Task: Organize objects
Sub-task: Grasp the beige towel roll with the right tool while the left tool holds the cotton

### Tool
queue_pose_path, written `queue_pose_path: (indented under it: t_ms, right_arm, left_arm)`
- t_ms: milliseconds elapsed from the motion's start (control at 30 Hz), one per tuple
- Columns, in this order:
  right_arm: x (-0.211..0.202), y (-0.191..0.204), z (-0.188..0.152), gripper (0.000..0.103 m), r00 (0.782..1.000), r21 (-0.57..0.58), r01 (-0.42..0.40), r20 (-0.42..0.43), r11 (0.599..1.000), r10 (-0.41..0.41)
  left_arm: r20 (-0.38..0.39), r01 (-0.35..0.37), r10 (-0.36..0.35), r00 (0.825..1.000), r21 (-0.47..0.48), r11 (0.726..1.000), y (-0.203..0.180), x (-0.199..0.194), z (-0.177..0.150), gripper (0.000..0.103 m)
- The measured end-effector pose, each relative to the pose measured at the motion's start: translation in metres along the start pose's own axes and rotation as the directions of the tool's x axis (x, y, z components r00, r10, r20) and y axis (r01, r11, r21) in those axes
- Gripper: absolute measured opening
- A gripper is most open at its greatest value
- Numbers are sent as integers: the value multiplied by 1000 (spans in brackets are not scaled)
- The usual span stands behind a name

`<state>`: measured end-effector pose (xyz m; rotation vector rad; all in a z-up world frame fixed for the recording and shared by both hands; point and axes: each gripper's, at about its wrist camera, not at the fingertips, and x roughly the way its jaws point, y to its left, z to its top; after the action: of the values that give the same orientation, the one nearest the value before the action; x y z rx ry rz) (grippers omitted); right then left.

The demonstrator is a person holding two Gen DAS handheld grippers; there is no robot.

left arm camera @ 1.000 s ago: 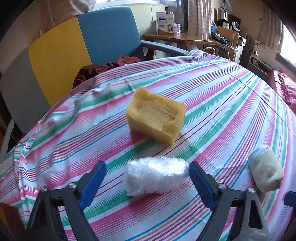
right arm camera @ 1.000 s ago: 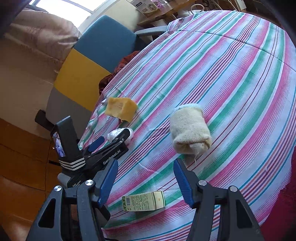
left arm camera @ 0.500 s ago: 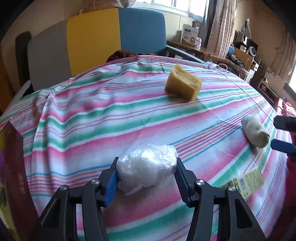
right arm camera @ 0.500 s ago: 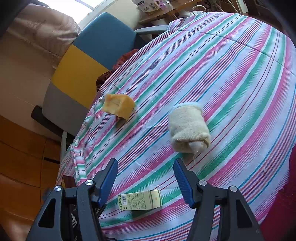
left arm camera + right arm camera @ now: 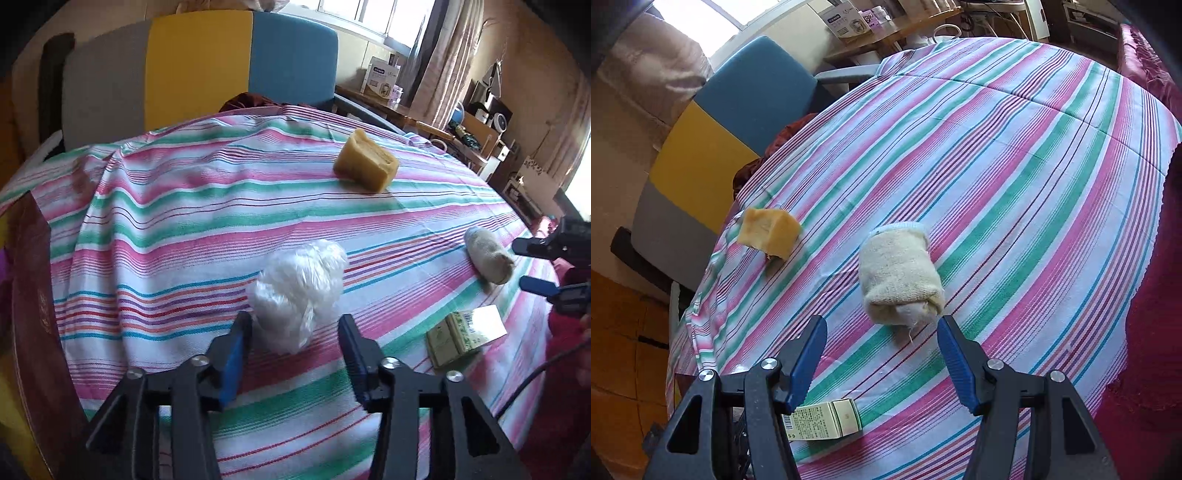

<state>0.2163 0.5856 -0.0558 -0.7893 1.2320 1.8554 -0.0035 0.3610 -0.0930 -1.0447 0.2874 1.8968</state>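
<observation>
While the left tongs (image 5: 293,334) are opening, the white plastic bundle (image 5: 298,291) sits on the striped table (image 5: 177,206) right at their tips. One blue pad looks very close to its side, and the other pad stands clear of it, so the bundle seems let go and no longer squeezed. The right tongs (image 5: 881,339) are partly open with nothing in them. They hang just in front of the rolled cream sock (image 5: 899,278), which lies between the pads' lines but past their tips.

The tidying looks only partly done. The bundle now rests near the front of the table. The yellow sponge (image 5: 365,162) is far off near the back edge. The sock and the small green box (image 5: 458,338) lie on the right side, near each other. The four things are not in one group, so I think most of the work is left. The sock looks like the next thing to pick up.

There is a lot of bare cloth in the middle of the table, so the hands have room to move things there. The sponge sits close to the far edge by the chair (image 5: 199,66). The green box lies close to the near edge, just under the right tongs, and a careless bump could knock it off.
</observation>
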Motion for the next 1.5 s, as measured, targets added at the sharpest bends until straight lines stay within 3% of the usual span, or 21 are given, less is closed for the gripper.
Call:
queue_pose_path:
  t_ms: [67,267,433,500,533,800,967,1100,1167,1233,1367,1500]
  right_arm:
    - [0,0,-1,63,1000,-3,1,0,1000,-1]
    - [1,3,-3,63,1000,-14,-19,-15,1000,19]
    - [-2,4,-3,63,999,-1,-34,-11,999,34]
    - [-3,3,-2,63,999,7,-35,-6,999,35]
    - [-3,2,-2,63,999,9,-32,-3,999,32]
    - [-11,-1,1,63,999,28,33,10,999,-33]
    - [8,19,23,63,987,-102,151,-29,983,-155]
    - [42,28,39,63,965,-198,245,-47,949,-258]
    - [57,27,37,63,971,-219,202,-85,954,-225]
    - [61,30,32,50,970,-249,195,-93,949,-224]
    - [63,42,25,50,960,-348,241,-49,906,-274]
    - [68,39,28,50,960,-365,224,-77,904,-269]
  left_arm:
    - [-21,-6,6,1000,-18,1000,-2,-7,1,69]
    - [33,-81,79,996,62,995,-13,-25,15,72]
    - [24,-161,159,987,162,974,-18,3,36,74]
    - [-2,-139,142,990,175,975,-15,15,38,58]
    - [-23,-115,121,992,180,977,-16,20,38,33]
    - [-5,-118,120,993,144,982,-17,8,15,33]
    - [9,-125,125,992,146,981,-21,-4,-1,34]
    - [8,-129,130,992,145,981,-21,-5,-6,35]
    - [-3,-135,137,991,141,981,-19,-3,-7,36]
    - [-7,-132,134,991,129,983,-18,0,-10,36]
    - [2,-158,159,987,134,978,-22,0,-11,36]
    - [-14,-144,146,989,114,983,-18,-4,-10,35]
